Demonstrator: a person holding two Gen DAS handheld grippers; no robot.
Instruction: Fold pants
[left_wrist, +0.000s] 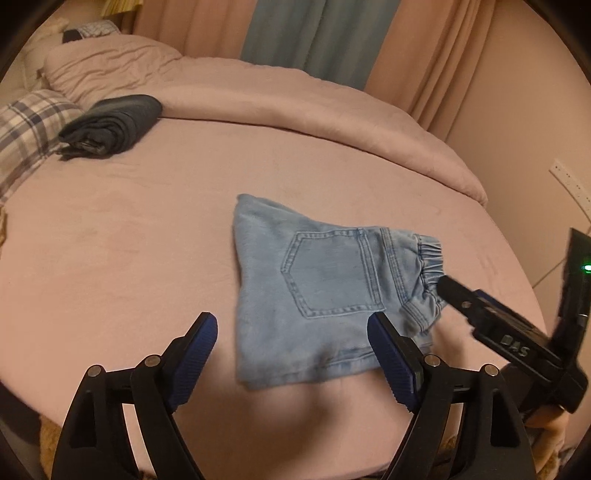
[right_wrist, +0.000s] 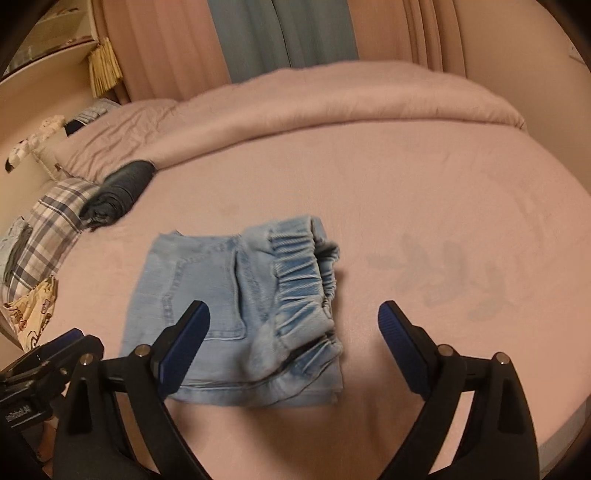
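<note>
Since the light denim pants (left_wrist: 317, 295) already lie as a compact, squarish bundle in the middle of the pink bed sheet (left_wrist: 129, 240), back pocket up, the step in hand looks like letting go and clearing away, and doing it well means lifting both tools straight off without a fingertip snagging the top layer. The left gripper (left_wrist: 291, 358) stands wide apart above the near edge, nothing between its blue pads, and the right gripper (right_wrist: 293, 339) is spread just as wide over the waistband (right_wrist: 306, 280), also holding nothing. I would judge the folding nearly done; a light pat to settle the puffed elastic might tidy it. The bundle has little long axis left: it runs slightly longer from its plain folded edge on the left to the gathered waistband on the right, so the waist faces the right-hand side of the bed. Further off, a dark folded garment (left_wrist: 110, 125) rests near a plaid pillow (left_wrist: 33, 125), well apart from the pants, with the rolled-back duvet (left_wrist: 295, 103) and curtains behind.
</note>
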